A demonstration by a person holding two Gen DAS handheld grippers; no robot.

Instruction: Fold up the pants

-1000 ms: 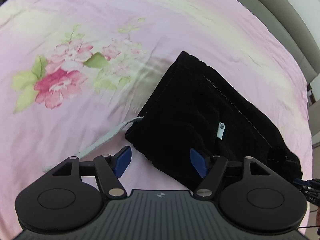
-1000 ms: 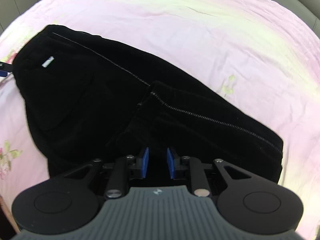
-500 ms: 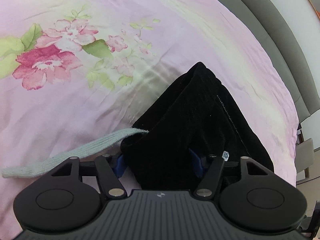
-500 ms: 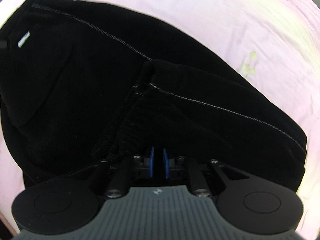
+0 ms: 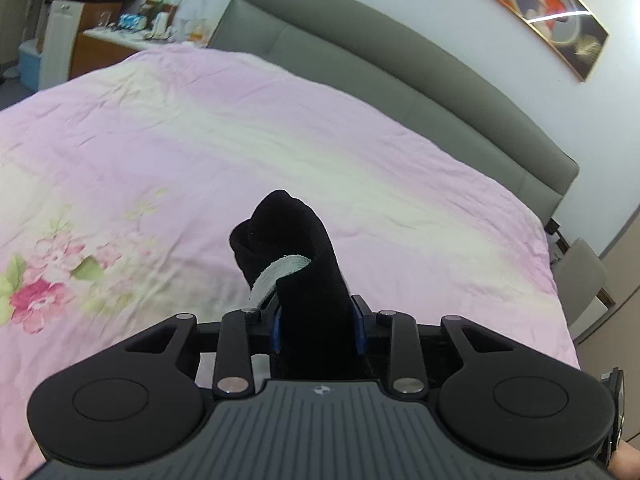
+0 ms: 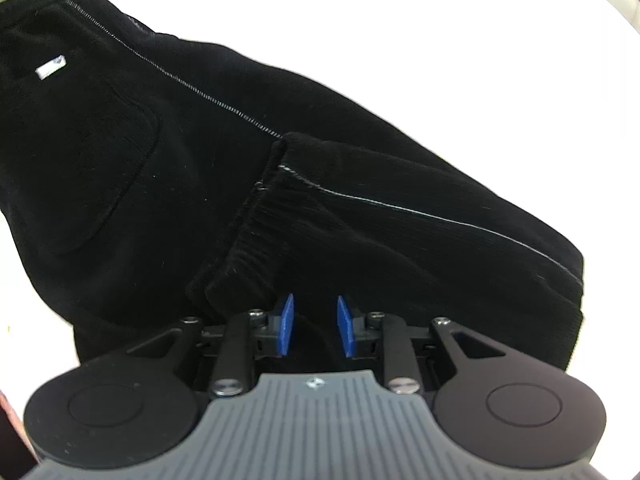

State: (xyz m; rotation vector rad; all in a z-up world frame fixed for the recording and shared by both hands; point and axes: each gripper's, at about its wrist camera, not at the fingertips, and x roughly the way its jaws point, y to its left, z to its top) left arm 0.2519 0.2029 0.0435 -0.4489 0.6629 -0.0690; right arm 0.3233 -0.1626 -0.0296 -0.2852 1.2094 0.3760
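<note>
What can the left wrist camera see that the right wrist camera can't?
Only the left view shows the room: the grey headboard, a framed picture, the pink floral bedspread, and a pale drawstring on the black pants bunched in the left tool. Only the right view shows the pants spread out, with a white label, and the right tool with its jaws apart. Both show the pants.

Ahead of your left tongs spreads a bed point(image 5: 280, 128) under a pink bedspread point(image 5: 400, 200) with a pale band across it. A pink flower print point(image 5: 36, 300) lies to their left. Beyond stands a grey padded headboard point(image 5: 400, 68), with a framed picture point(image 5: 552, 20) on the wall above. Far left sits a cluttered wooden dresser point(image 5: 112, 46); a grey chair point(image 5: 580, 280) waits right.
</note>
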